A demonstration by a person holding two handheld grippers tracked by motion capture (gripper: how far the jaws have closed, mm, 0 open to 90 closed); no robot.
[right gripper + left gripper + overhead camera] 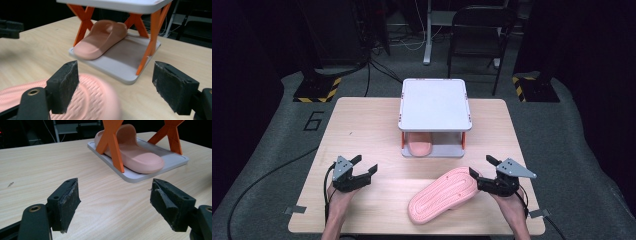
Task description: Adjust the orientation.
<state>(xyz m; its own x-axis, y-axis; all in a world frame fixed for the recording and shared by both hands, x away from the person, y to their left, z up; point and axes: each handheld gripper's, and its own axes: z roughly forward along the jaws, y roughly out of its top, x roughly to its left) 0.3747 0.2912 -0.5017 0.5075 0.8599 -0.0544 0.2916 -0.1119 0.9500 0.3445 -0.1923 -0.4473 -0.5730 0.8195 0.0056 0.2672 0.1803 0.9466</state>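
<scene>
surface: light wooden rectangular table (362, 120) | on it, far centre: grey two-tier rack with orange legs (435, 106) | on it, near right: pink foam slipper lying sole-up (443, 195) | corners: grey tape tabs (295, 209)

A pale wooden table (362, 125) stands on grey carpet (272, 150). A small dark fleck (350, 133) lies on the wood near the left edge. A strip of grey tape sticks out at the near left corner (295, 209) and another at the near right corner (537, 213). A dark "6" (314, 120) is marked on the carpet just left of the far left corner. Beyond the far edge two bases with yellow-and-black stripes sit on the floor, one to the left (318, 90) and one to the right (534, 89). Between them stand a black chair (477, 30) and a pale post (428, 35), with loose cables (377, 65) on the floor near the left base.
</scene>
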